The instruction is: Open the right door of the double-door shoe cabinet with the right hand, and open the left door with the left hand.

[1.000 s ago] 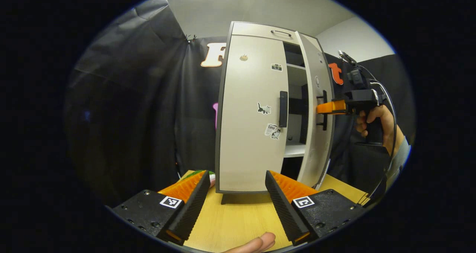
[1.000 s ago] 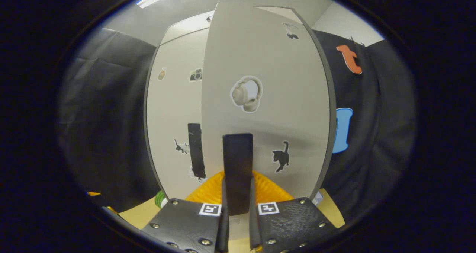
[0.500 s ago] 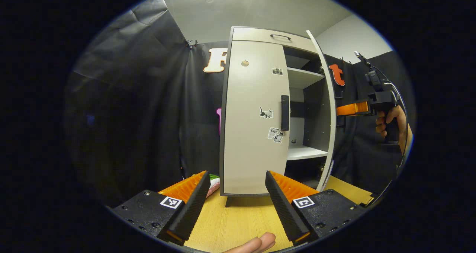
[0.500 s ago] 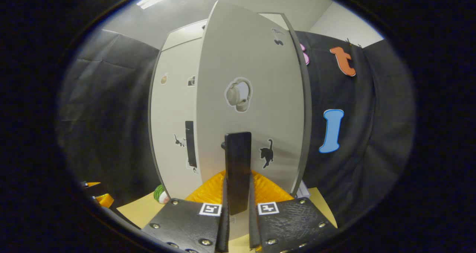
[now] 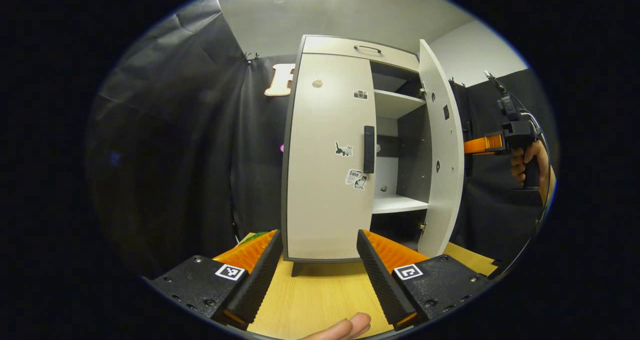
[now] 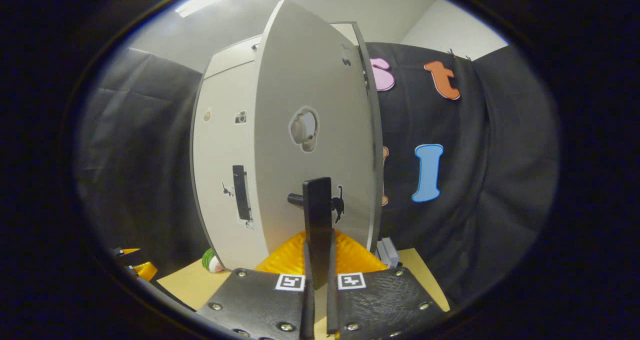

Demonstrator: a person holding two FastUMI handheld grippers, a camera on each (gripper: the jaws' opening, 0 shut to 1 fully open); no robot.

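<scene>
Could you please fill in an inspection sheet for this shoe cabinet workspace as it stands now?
Surface: light wooden table top, bare in front of the cabinet.
Job's things: pale grey double-door shoe cabinet; right door swung wide open, shelves showing; left door shut, its black bar handle untouched.
Clutter: a small green and white item by the cabinet's foot; what it is cannot be told.
Grippers: right gripper shut on the right door's black handle; left gripper open, short of the left door.
Cables: black cable hanging from the right gripper.
Surroundings: black cloth wall, white ceiling.
</scene>
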